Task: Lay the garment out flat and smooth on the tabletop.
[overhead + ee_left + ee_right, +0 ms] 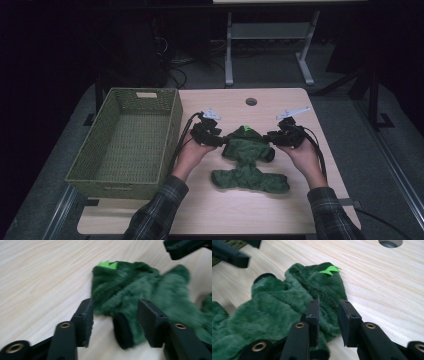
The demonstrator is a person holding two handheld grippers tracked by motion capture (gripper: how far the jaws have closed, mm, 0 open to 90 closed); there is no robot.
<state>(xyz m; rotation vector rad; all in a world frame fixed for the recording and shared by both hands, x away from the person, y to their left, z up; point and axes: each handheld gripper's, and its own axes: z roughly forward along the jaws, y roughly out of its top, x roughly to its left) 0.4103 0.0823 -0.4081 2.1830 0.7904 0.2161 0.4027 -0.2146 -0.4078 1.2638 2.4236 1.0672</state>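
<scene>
Two tools, left tool (220, 140) and right tool (270, 138), released beside green plush garment (247, 162); pale wooden table (210, 210); dark room.

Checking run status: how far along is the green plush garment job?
Done: the green plush garment lies partly folded on the table. In hand: left gripper and right gripper sit at its two sides, jaws apart, gripping nothing. Left, probably: more folding, then into the woven basket, which holds nothing.

The high view is dim, its surroundings sinking into near black, with only the pale table (280, 107) lit from above. Both gripper views are brighter and evenly lit; the left gripper view's green plush garment (150, 295) is smeared by motion blur.
</scene>
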